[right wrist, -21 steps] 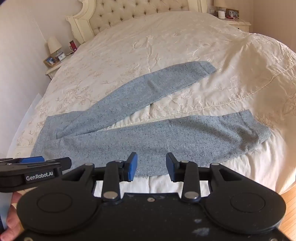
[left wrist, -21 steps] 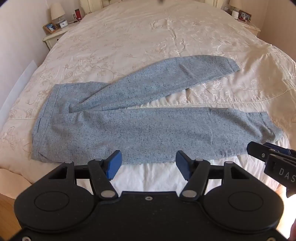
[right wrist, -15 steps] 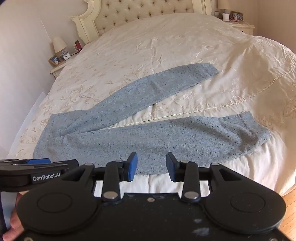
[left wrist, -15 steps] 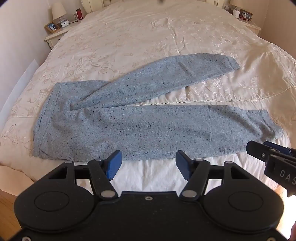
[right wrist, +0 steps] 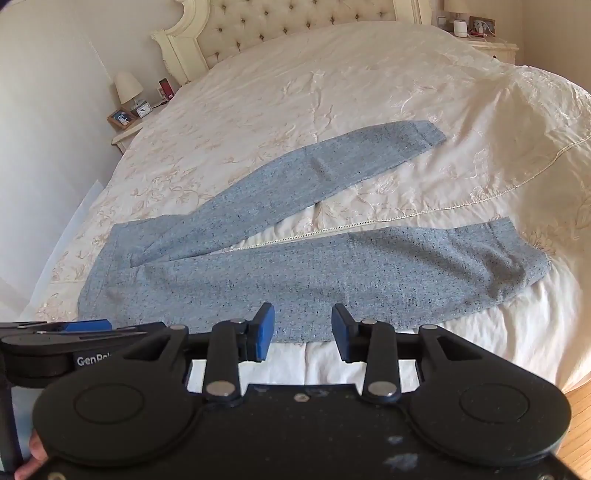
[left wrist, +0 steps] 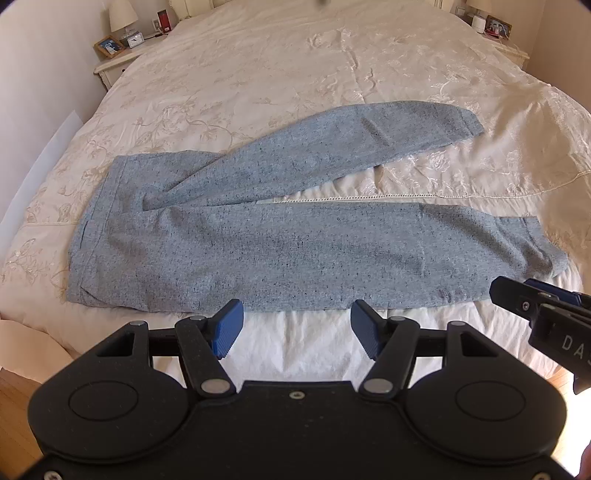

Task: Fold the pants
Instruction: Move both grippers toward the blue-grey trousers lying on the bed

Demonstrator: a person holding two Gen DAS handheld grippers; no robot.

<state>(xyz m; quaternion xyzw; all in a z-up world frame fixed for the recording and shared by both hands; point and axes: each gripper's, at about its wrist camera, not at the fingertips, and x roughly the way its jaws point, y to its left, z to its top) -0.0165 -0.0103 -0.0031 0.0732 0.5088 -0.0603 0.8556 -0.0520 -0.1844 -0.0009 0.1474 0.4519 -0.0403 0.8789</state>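
Note:
Light blue speckled pants (left wrist: 295, 258) lie flat on the bed (left wrist: 295, 74), waistband at the left, the two legs splayed in a V toward the right. The far leg (right wrist: 314, 173) slants up and away; the near leg (right wrist: 406, 273) runs along the bed's front edge. My left gripper (left wrist: 297, 326) hovers open just short of the near leg's lower edge, with nothing between its blue pads. My right gripper (right wrist: 303, 332) is open too, over the same edge. Each tool shows in the other's view: the right gripper (left wrist: 535, 306) at the right, the left gripper (right wrist: 74, 332) at the left.
A cream embroidered bedspread (right wrist: 332, 92) covers the bed, its folded-back hem crossing between the legs. A tufted headboard (right wrist: 295, 22) stands at the back. Nightstands with lamps (left wrist: 122, 40) (right wrist: 480, 33) flank it. A wall runs along the left; wooden floor (right wrist: 580, 413) shows at the lower right.
The left gripper has drawn back slightly, so a strip of white sheet shows before the pants' edge. The right view has tipped up toward the headboard. The pants have not moved.

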